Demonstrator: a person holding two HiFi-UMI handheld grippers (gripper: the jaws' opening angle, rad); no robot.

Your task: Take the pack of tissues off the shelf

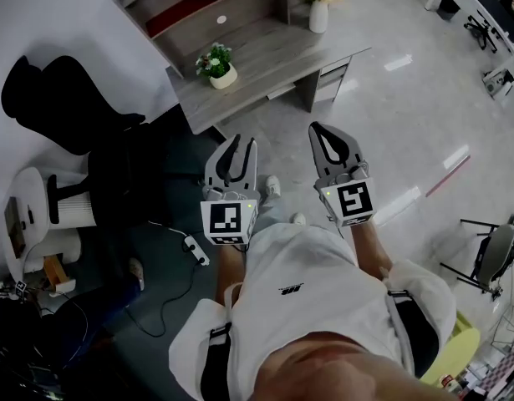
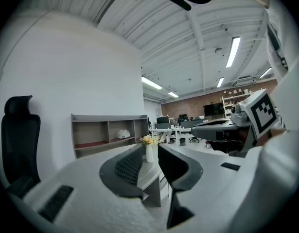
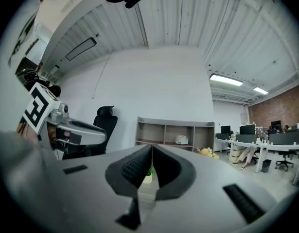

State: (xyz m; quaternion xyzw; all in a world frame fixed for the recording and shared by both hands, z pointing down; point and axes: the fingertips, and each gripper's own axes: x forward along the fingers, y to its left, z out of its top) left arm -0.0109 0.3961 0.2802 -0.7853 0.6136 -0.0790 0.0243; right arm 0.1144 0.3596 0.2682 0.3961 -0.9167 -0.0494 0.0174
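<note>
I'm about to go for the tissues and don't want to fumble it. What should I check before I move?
1. Pack located: ok. The white pack of tissues lies in a compartment of the shelf.
2. Left gripper ready: ok. Its jaws are apart with nothing between them.
3. Right gripper ready: not ok. Its jaws are together and it is empty.
4. Within reach: not ok. Both grippers are well short of the desk.
5. Clearance past the vase and potted plant: cannot tell.
</note>
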